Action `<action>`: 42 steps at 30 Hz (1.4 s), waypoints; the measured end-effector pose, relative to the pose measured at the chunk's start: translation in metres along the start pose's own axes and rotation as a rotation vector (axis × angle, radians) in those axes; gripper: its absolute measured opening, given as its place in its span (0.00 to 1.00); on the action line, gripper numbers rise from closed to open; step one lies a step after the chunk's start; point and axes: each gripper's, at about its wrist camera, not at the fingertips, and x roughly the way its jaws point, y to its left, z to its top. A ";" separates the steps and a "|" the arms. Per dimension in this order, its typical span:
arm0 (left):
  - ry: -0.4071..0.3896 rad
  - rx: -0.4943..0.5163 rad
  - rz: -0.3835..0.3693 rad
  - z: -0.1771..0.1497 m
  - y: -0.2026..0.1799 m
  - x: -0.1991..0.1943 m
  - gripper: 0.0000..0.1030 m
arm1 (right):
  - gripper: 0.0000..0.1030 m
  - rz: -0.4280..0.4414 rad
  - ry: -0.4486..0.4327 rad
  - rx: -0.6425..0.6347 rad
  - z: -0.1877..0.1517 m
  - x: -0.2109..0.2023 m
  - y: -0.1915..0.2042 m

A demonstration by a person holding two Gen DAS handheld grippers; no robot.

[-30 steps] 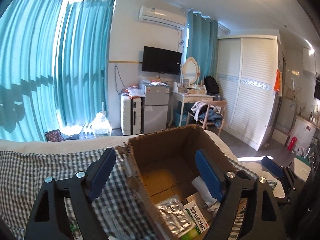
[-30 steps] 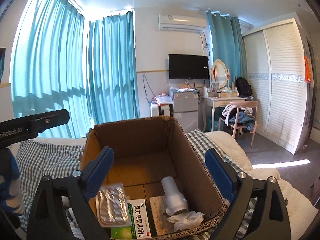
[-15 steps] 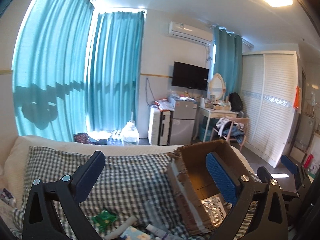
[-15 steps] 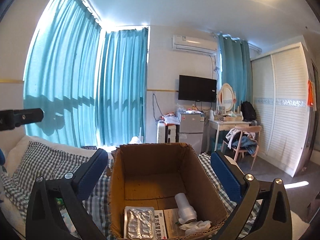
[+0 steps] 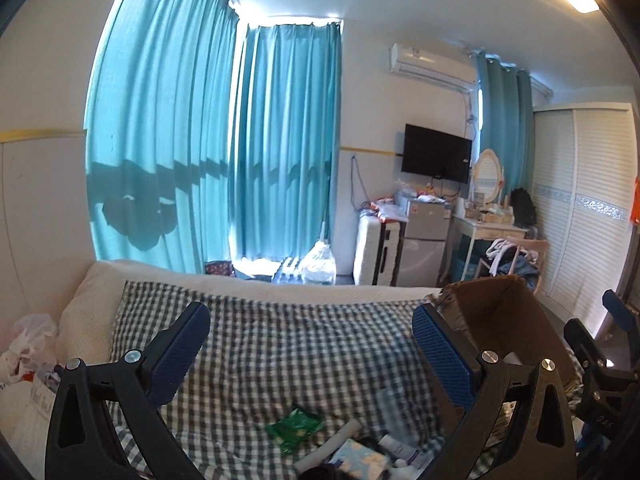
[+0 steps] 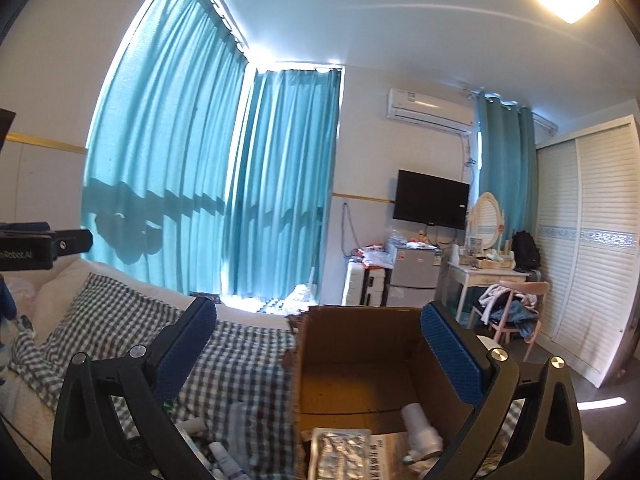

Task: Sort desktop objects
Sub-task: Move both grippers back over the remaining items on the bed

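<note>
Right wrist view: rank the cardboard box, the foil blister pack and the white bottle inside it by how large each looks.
1. cardboard box, by far the largest.
2. foil blister pack, though the frame's bottom edge cuts it off.
3. white bottle, smallest; the right tool partly covers it, so ranks 2 and 3 are unsure.

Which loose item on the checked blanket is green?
The crumpled green foil packet, lying between the left gripper's fingers; the tubes and box beside it are white or pale.

Cardboard box [image 6: 360, 364]: one
Blister pack [image 6: 340, 454]: one
Green sachet [image 5: 295, 428]: one
Hand-held grippers: two, left [image 5: 312, 354], right [image 6: 320, 354]
</note>
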 end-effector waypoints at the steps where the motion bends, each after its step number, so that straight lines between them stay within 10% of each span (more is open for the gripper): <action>1: 0.005 -0.003 0.008 -0.002 0.004 0.001 1.00 | 1.00 0.017 0.003 0.007 -0.003 0.003 0.005; 15: 0.114 -0.001 0.094 -0.039 0.037 0.050 1.00 | 0.99 0.156 0.108 -0.094 -0.035 0.039 0.046; 25: 0.219 -0.006 0.089 -0.070 0.046 0.093 1.00 | 0.54 0.273 0.302 -0.187 -0.090 0.086 0.081; 42: 0.501 -0.043 0.026 -0.154 0.052 0.181 1.00 | 0.51 0.342 0.615 -0.204 -0.173 0.147 0.088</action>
